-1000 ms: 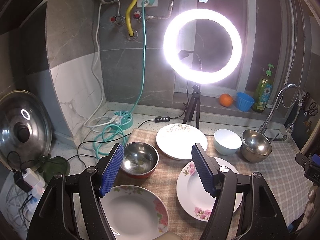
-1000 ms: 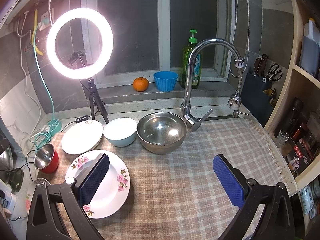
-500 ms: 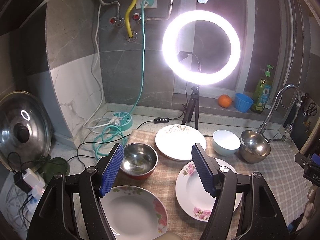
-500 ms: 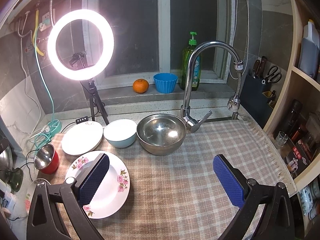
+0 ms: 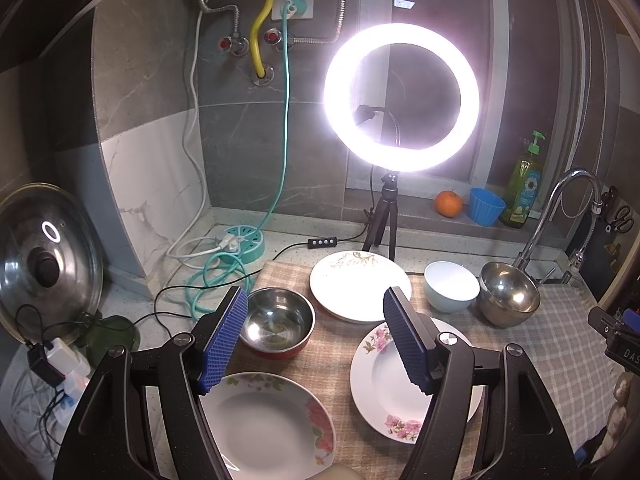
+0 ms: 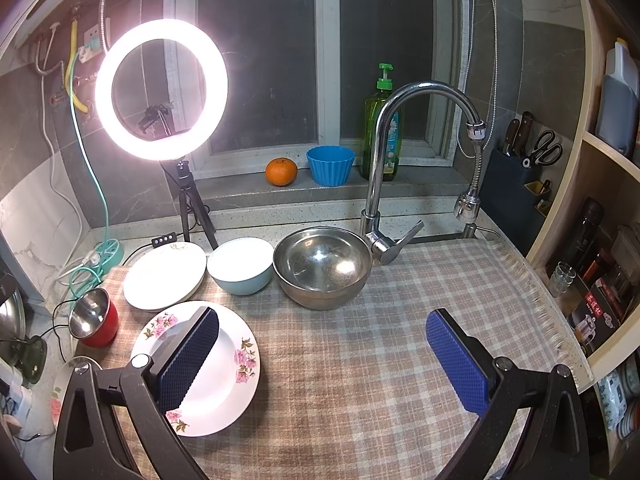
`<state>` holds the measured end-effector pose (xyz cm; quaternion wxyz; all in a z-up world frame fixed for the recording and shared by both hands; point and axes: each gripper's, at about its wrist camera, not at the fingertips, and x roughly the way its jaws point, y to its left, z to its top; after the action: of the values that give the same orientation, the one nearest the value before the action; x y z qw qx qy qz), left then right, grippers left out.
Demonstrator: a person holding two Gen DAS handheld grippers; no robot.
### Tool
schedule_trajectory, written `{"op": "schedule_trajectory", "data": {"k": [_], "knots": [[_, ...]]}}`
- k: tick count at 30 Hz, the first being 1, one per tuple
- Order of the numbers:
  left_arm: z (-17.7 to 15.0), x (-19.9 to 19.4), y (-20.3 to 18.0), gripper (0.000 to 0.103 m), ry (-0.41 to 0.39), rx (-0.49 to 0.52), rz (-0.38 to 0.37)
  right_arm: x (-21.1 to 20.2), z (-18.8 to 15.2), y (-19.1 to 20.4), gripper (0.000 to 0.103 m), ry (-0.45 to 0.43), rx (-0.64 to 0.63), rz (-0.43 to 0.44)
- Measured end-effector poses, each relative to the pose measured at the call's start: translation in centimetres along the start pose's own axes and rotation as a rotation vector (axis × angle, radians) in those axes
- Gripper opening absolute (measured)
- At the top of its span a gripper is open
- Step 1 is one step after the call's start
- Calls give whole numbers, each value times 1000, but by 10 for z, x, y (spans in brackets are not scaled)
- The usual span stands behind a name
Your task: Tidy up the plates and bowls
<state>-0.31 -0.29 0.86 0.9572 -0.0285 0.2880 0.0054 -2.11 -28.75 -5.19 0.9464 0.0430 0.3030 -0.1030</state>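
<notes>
Looking along the left gripper (image 5: 316, 336), its blue pads are seen spread wide with nothing between them. Low in the frame, just under the left pad, a floral plate (image 5: 268, 428) lies flat; a second floral plate (image 5: 400, 380) lies at lower right, partly hidden behind the right pad. Between the pads, slightly higher, the red-sided steel bowl (image 5: 278, 322) is seen, and beyond it, at centre, the white plate (image 5: 360, 286). Further right a pale blue bowl (image 5: 451, 286) and a large steel bowl (image 5: 508, 294) are lined up touching or nearly so. All rest on the checked cloth (image 5: 560, 344).

In the right wrist view, the right gripper (image 6: 320, 356) is likewise held wide open and empty above bare cloth. Its left pad overlaps the floral plate (image 6: 224, 364) at lower left; the large steel bowl (image 6: 322, 266) sits at centre, ahead of the fingers, with the pale blue bowl (image 6: 240, 266) and white plate (image 6: 164, 276) to its left.

The plates, being round, offer no long axis, so a rim pinch is judged necessary. The left gripper is judged nearer the two floral plates and small bowl; the right is judged nearer the large steel bowl.
</notes>
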Motion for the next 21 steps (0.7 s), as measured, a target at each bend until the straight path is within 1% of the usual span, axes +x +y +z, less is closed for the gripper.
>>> {"op": "schedule_trajectory", "data": {"k": [21], "knots": [[-2,3,-2,70,7,1,-8,3,-4,1,102,17,0,1]]}}
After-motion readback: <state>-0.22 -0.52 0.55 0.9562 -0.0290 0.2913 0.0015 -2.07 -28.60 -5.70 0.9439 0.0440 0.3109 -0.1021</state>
